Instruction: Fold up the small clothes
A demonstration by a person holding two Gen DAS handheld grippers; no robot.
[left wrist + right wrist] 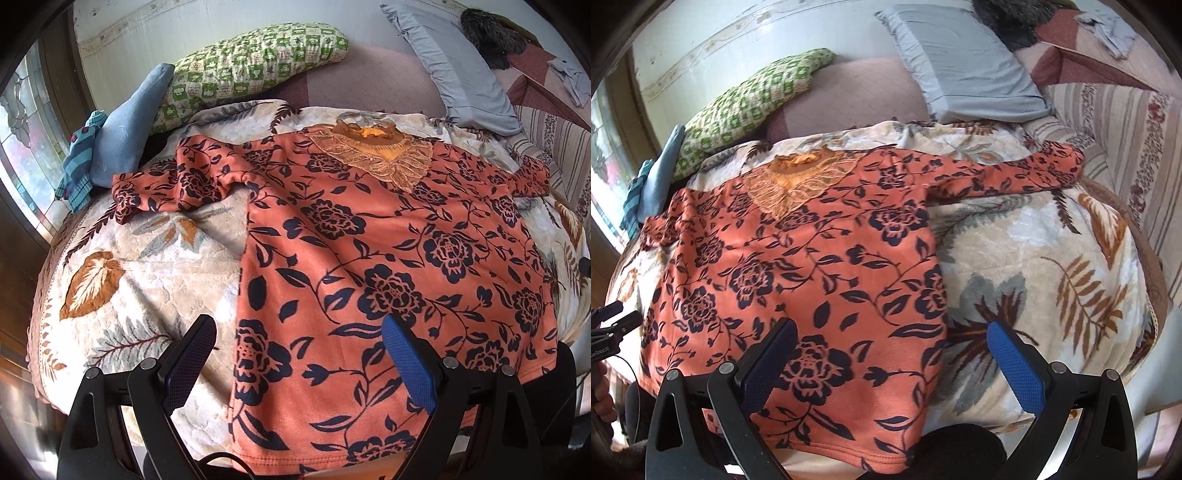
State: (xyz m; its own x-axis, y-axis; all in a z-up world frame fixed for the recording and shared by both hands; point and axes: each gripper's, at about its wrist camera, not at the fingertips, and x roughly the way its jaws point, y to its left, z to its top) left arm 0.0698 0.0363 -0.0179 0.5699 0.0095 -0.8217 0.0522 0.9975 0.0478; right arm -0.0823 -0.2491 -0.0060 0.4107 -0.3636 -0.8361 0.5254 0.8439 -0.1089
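None of the folding is done, we judge: the orange floral top (pixel 369 236) lies flat on the leaf-print blanket (pixel 140 266), sleeves out toward 10 and 2 o'clock. Our left gripper (pixel 299 354) and right gripper (pixel 892 354) gape wide, holding nothing.

A green checked pillow (pixel 255 59) lay at upper left, a grey pillow (pixel 461 70) at upper right, and a leaf-patterned blanket (pixel 147 258) covered the bed.
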